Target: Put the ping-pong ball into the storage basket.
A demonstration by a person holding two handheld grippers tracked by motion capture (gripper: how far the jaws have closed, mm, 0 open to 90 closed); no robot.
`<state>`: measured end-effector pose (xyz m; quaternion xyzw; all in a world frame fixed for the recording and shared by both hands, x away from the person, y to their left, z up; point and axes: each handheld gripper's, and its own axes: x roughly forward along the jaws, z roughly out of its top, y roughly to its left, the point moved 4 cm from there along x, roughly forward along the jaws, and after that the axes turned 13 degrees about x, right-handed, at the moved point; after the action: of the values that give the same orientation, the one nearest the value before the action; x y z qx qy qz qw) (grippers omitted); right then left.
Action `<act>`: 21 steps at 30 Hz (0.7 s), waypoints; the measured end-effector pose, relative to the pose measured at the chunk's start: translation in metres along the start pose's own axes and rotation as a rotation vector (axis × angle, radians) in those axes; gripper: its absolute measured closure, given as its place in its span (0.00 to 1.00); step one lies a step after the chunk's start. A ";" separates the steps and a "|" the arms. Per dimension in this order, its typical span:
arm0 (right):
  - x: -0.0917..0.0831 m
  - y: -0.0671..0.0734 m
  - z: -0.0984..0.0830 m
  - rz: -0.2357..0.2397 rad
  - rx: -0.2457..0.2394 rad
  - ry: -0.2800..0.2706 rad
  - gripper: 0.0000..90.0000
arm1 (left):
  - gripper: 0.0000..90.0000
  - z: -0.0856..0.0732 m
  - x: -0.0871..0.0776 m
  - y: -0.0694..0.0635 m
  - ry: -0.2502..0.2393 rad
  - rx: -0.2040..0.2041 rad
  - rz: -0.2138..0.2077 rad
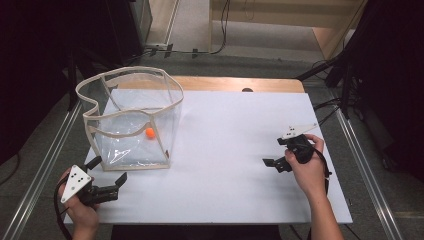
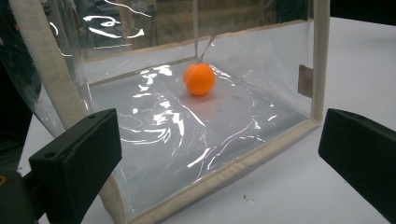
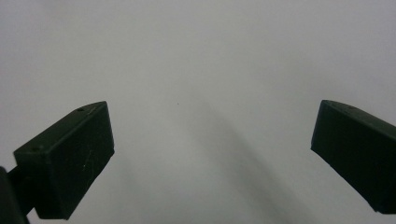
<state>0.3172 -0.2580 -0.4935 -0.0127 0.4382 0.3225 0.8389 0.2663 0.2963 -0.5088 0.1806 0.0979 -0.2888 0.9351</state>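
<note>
Clear plastic bag (image 1: 132, 120) with cream fabric trim stands open-topped on the left part of the white table (image 1: 230, 150), and it is the thing the left gripper (image 1: 107, 170) faces. Nearest the person, at the near left, that gripper rests low by the table edge, held in the left hand (image 1: 80, 205), its jaws spread wide and empty, one tip just beside the bag's near bottom corner. In the left gripper view the bag's near bottom seam (image 2: 224, 175) runs between the two parted jaws, not touched by either as far as can be seen. At the right side of the table, well apart from the bag, the right hand (image 1: 307, 167) holds the right gripper (image 1: 274, 163) low over bare table, jaws likewise released and gripping nothing. Farther in, an orange ball (image 2: 199, 79) lies on the bag's floor toward its far right corner.
</note>
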 end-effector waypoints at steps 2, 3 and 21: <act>-0.001 -0.002 -0.004 0.000 0.007 -0.009 0.00 | 0.00 0.000 0.000 0.000 0.001 0.001 0.000; -0.002 -0.002 -0.006 0.002 0.015 -0.013 0.00 | 0.00 0.000 0.000 0.000 0.001 0.001 0.000; -0.013 -0.016 -0.040 0.009 0.074 -0.094 0.00 | 0.00 0.000 0.000 0.000 0.002 0.001 0.002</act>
<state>0.2917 -0.2903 -0.5125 0.0354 0.4098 0.3100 0.8572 0.2660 0.2961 -0.5089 0.1816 0.0987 -0.2878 0.9351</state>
